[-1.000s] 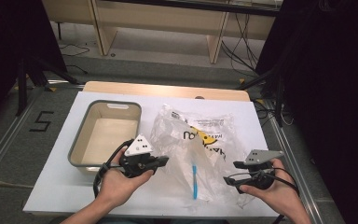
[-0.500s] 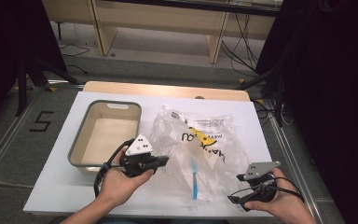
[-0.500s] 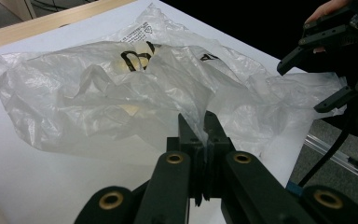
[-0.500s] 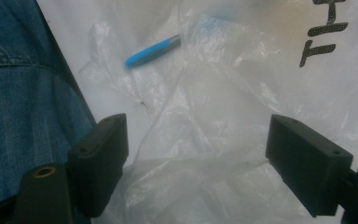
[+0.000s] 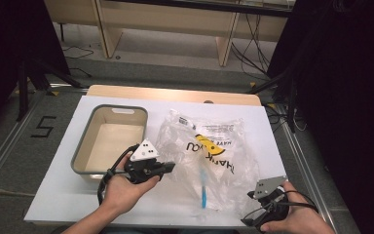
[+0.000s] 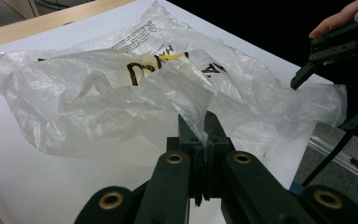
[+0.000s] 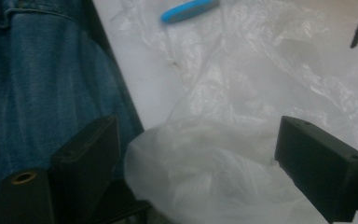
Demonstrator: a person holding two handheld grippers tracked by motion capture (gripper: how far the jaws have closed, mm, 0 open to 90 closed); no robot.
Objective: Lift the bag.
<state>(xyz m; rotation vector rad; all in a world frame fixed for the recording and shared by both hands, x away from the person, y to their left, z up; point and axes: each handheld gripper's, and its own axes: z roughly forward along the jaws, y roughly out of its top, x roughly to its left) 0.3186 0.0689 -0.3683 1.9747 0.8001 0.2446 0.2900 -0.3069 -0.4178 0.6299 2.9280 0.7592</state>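
A crumpled clear plastic bag point(image 5: 209, 151) with black and yellow print lies in the middle of the white table point(image 5: 58, 195). My left gripper point(image 5: 169, 167) is shut on a fold of the bag's left edge point(image 6: 193, 105), with film pinched between its jaws. My right gripper point(image 5: 254, 218) is low at the table's front right edge. In the right gripper view its jaws stand wide open point(image 7: 205, 158) with the bag's corner point(image 7: 205, 172) bulging between them. A slim blue item point(image 5: 203, 195) point(image 7: 189, 10) lies at the bag's near edge; whether it is inside or under the bag I cannot tell.
A grey-rimmed empty bin point(image 5: 78, 158) stands on the table's left part, just beyond my left hand. The person's blue jeans point(image 7: 37, 74) show past the table's front edge. The other gripper point(image 6: 328, 51) shows at the upper right of the left gripper view.
My right gripper has drawn back toward the person, down to the table's front right edge, at the bag's corner. The left gripper has stayed put on the bag.
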